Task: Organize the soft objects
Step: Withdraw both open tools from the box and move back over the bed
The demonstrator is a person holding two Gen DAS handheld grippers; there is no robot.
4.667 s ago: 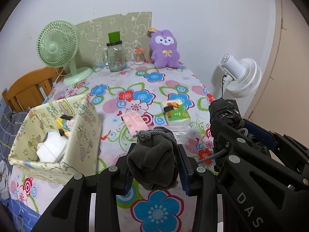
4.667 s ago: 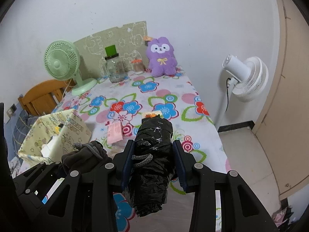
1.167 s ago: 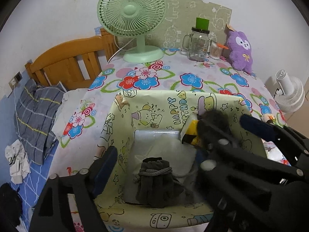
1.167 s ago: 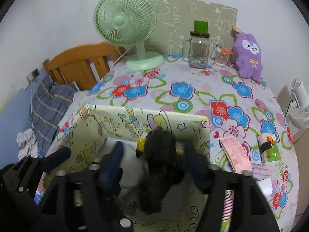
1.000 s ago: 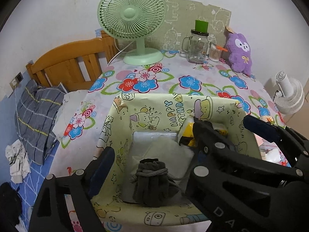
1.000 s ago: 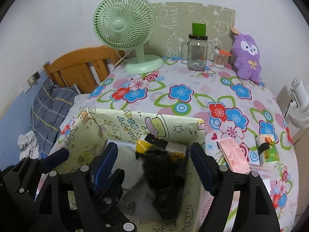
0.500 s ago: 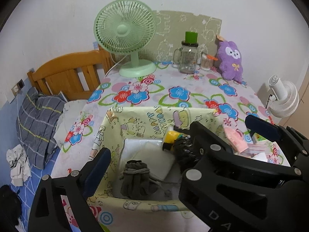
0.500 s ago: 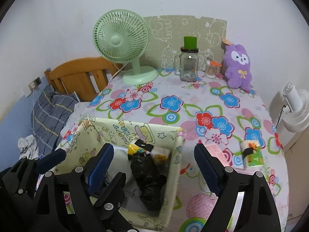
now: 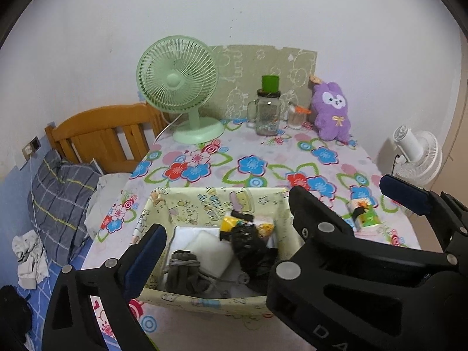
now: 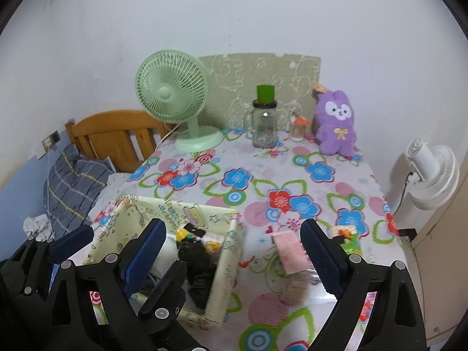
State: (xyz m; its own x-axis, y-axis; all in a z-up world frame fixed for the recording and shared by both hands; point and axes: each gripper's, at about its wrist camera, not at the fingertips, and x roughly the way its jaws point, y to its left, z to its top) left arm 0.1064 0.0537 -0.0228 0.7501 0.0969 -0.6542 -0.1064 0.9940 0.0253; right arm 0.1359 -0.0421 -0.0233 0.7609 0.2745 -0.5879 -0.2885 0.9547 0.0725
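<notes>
My desk (image 9: 263, 158) wears a glossy floral cloth. On it sits the cartoon-print box (image 9: 204, 201), reading "HAPPY BIRTHDAY". Inside lie a crinkly black bag (image 9: 248, 251) and a grey knit pouch (image 9: 182, 272). Both left gripper (image 9: 222, 225) and right gripper (image 10: 234, 248) jaws have just been opening, empty.

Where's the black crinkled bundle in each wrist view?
Left wrist: black bundle in the yellow box, right of centre, beside the grey pouch.
Right wrist: same bundle lower left, just inside the box's right wall.
Shared landmark: green fan at the table's far left.
</notes>
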